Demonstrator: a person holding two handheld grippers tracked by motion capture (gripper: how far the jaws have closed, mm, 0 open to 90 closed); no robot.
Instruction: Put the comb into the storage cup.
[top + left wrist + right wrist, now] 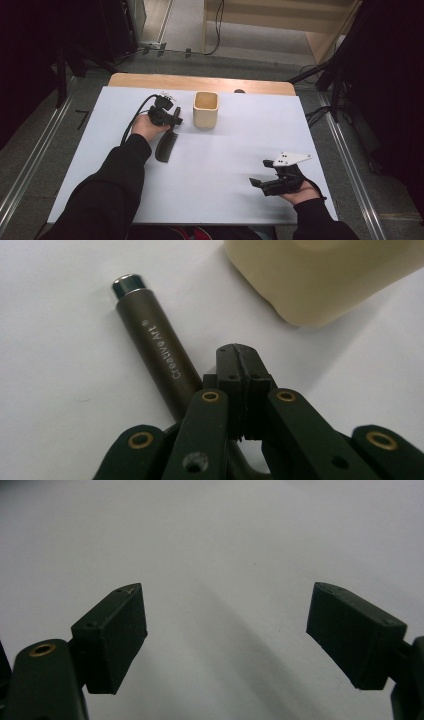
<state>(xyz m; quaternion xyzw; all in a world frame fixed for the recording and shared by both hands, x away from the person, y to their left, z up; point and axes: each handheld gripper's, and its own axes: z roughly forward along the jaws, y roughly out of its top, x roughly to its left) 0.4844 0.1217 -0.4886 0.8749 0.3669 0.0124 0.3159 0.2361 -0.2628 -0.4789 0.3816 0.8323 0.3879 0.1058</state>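
Left gripper [239, 357] has its jaws pressed together; right gripper [225, 630] gapes wide

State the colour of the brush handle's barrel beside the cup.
Dark brown barrel with white lettering and a silver end cap; clearest in the left gripper view.

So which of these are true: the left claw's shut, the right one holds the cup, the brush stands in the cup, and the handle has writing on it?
1. The left gripper has its jaws shut. True.
2. The right gripper holds the wooden cup. False: its jaws are open over the bare white sheet.
3. The brush stands in the wooden cup. False: it lies flat on the sheet beside the cup.
4. The brush handle bears writing. True: it reads Creative Art.
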